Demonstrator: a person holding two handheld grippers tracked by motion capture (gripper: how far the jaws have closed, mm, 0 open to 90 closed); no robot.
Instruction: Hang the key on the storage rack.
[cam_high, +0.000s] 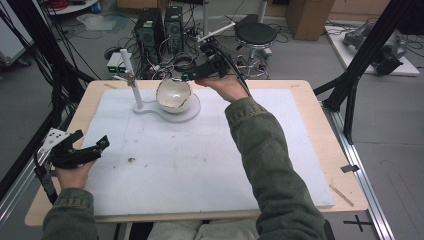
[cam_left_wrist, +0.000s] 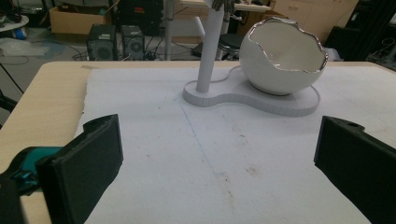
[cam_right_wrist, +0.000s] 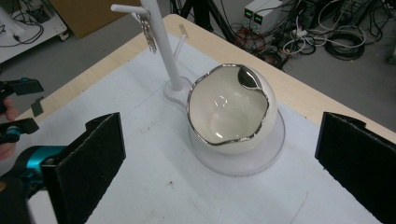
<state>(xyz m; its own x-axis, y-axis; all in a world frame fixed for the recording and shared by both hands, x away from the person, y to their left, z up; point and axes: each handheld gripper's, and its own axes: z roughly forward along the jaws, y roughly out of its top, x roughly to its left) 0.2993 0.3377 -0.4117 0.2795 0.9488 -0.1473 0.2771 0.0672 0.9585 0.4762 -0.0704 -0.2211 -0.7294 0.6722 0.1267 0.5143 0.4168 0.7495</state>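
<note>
meanwhile the right claw hangs wide over the bowl, left claw wide near the table edge.

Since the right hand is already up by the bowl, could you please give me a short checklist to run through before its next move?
1. Right gripper open, fingers wide apart with nothing between them: ok.
2. Left gripper open and parked low at the near left of the white mat, apart from the bowl: ok.
3. Egg-shaped bowl seated on the round part of the white stand base, opening tilted toward the right gripper: ok.
4. Bowl inside free of objects: ok, though a dark patch on the inner rim may be only a reflection.
5. Chain hanging from the post's side peg; whether it is secure: cannot tell.
</note>
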